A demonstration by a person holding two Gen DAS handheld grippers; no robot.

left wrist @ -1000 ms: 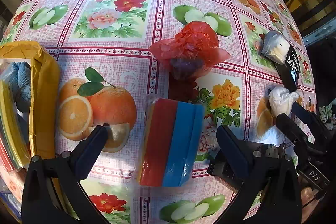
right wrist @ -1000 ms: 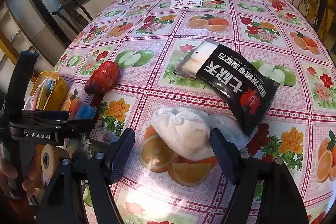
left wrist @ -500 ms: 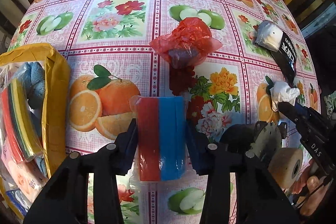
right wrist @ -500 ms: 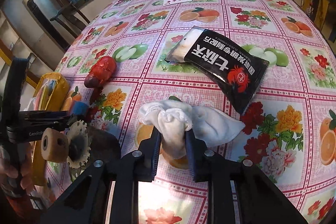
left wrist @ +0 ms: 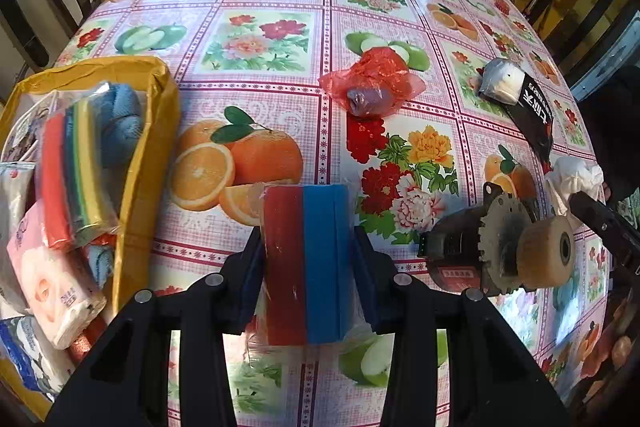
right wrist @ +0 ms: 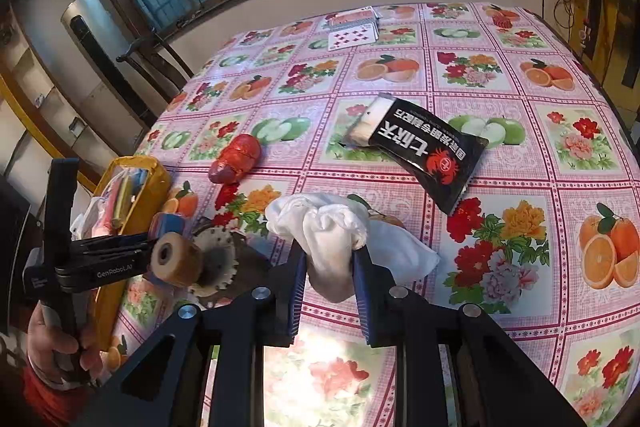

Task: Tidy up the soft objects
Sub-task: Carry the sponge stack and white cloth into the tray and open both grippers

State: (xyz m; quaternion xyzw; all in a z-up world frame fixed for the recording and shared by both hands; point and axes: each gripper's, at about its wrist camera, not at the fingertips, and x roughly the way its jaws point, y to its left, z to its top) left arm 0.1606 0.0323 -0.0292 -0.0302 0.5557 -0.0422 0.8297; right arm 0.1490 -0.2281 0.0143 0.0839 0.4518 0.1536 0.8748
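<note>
In the left wrist view, the red and blue wrapped sponge block (left wrist: 306,263) is being gripped by the left tool (left wrist: 307,277) at the lower centre of the frame, with the two dark fingers pressed against its red side and its blue side. The tool is clenched on the block, and the block is being held upright, apparently just above the flower-and-fruit patterned surface (left wrist: 280,39). The yellow open-topped storage bag (left wrist: 156,131), already holding packed sponges and tissue packs, is lying at the left edge of the frame. The step is judged to be a carry into that bag; it would be done well if the squeeze is kept light, since the foam gives, and if the block is brought over the yellow rim before being let go. The tool is being pointed forward and slightly downward across the surface.

In the right wrist view, the white crumpled cloth (right wrist: 332,239) is being pinched by the right tool (right wrist: 330,267) at the centre of the frame, with a loose tail trailing to the right onto the surface. The tool is clenched on the cloth. The tail should be lifted clear before being moved leftward, lest it drag. The left tool's handle is being held in a hand (right wrist: 60,343) at the lower left.
</note>
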